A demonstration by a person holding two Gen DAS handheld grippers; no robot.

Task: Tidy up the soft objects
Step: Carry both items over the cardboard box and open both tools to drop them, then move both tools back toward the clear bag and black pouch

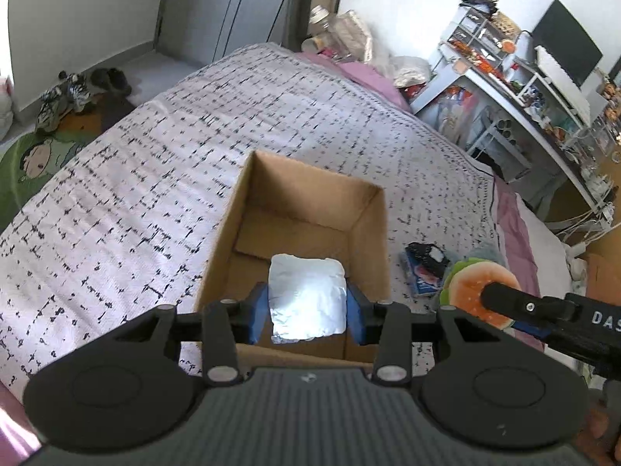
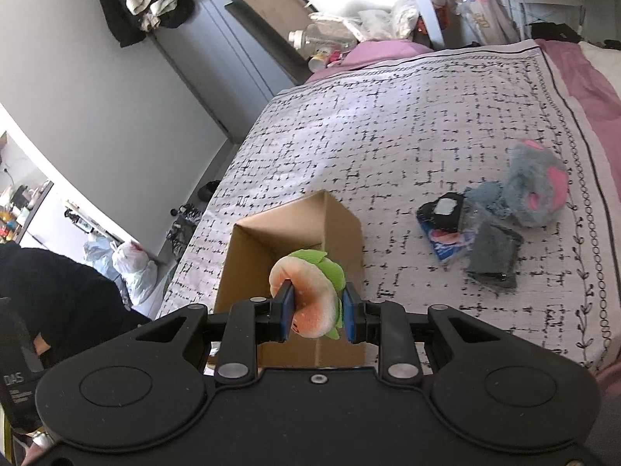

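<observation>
An open cardboard box (image 1: pixel 302 209) stands on the patterned bedspread; it also shows in the right wrist view (image 2: pixel 341 225). My left gripper (image 1: pixel 307 310) is shut on a silvery white soft pack (image 1: pixel 308 295) and holds it over the box's near side. My right gripper (image 2: pixel 316 316) is shut on an orange and green plush toy (image 2: pixel 312 295), held above the box's near right edge. That toy also shows in the left wrist view (image 1: pixel 471 283) with the right gripper behind it. A grey and pink plush (image 2: pixel 537 186) lies on the bed to the right.
A blue packet with a black item (image 2: pixel 446 225) and a dark grey cloth (image 2: pixel 495 256) lie right of the box. A cluttered white desk (image 1: pixel 543 89) stands beyond the bed. Shoes (image 1: pixel 77 93) and a green rug (image 1: pixel 35 155) lie on the floor at left.
</observation>
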